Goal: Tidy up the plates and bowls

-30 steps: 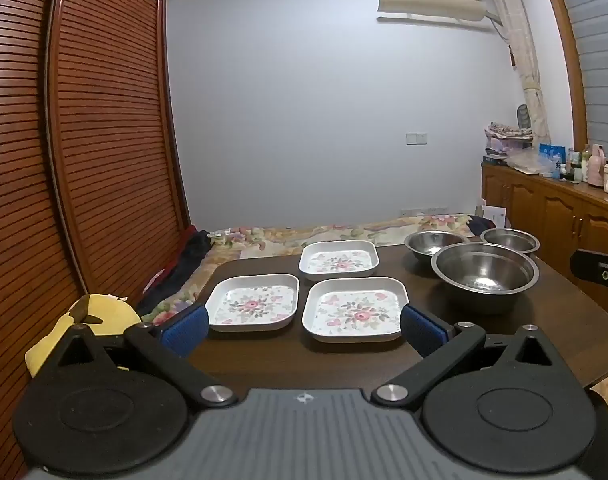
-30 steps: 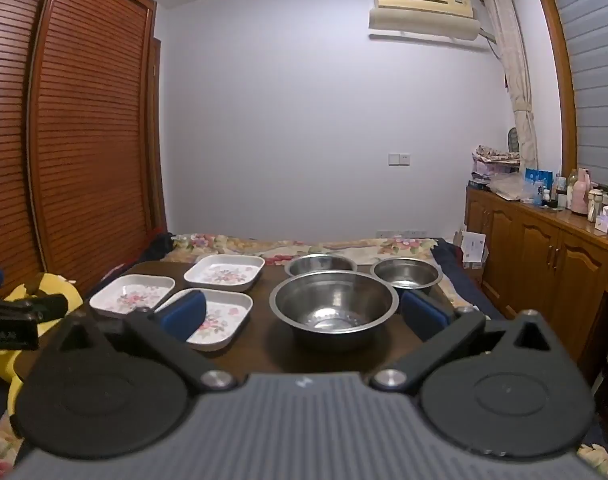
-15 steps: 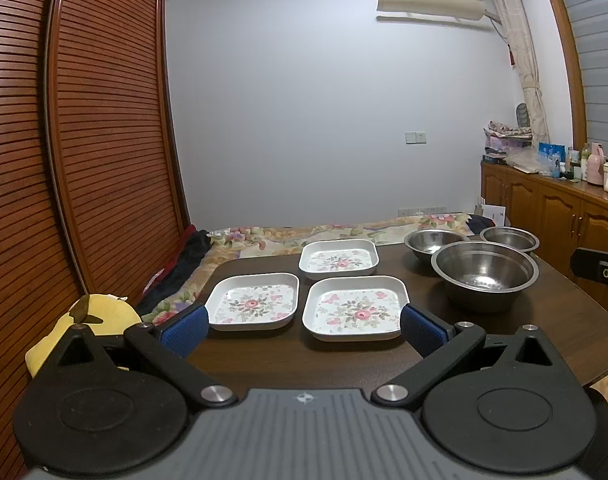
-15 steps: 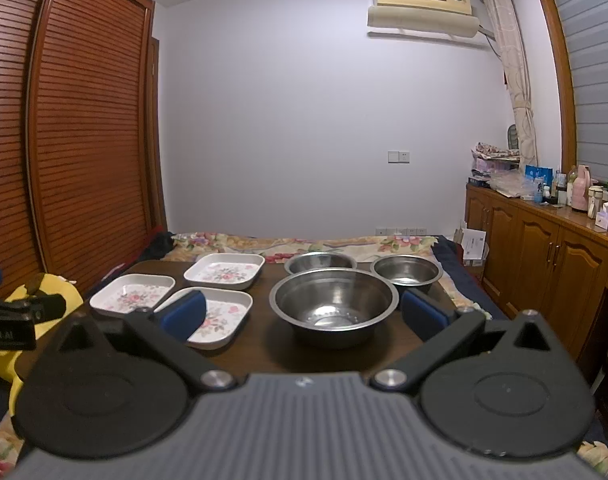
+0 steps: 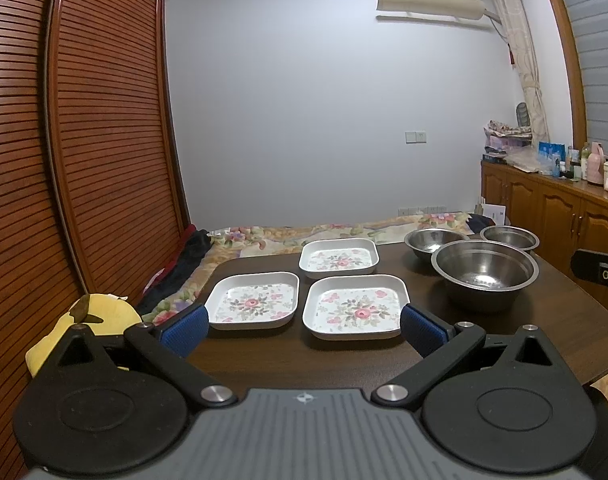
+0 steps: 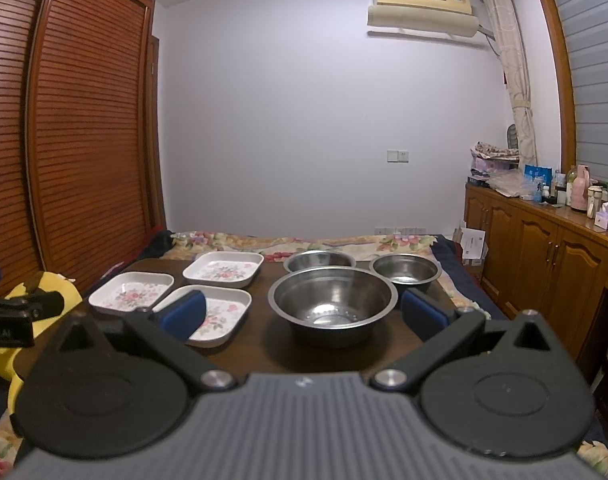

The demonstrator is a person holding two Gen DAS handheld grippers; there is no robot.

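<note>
Three square white plates with flower prints lie on a dark wooden table point(image 5: 344, 360): a near-left plate point(image 5: 252, 299), a near-right plate point(image 5: 355, 306) and a far plate point(image 5: 338, 257). To their right stand three steel bowls: a large bowl point(image 5: 484, 272) in front, two smaller bowls point(image 5: 435, 241) point(image 5: 508, 237) behind. My left gripper point(image 5: 304, 330) hangs open before the near plates, holding nothing. My right gripper point(image 6: 304, 314) is open in front of the large bowl point(image 6: 332, 300), also empty. The plates point(image 6: 217, 312) show at the left of the right wrist view.
A slatted wooden wardrobe point(image 5: 63, 160) fills the left side. Behind the table lies a flowered bed cover point(image 5: 324, 234). A wooden cabinet point(image 6: 544, 256) with bottles runs along the right wall. A yellow plush toy point(image 5: 103, 320) sits at the table's left.
Both views have shifted only slightly; plates, bowls and both open grippers stand as before.
</note>
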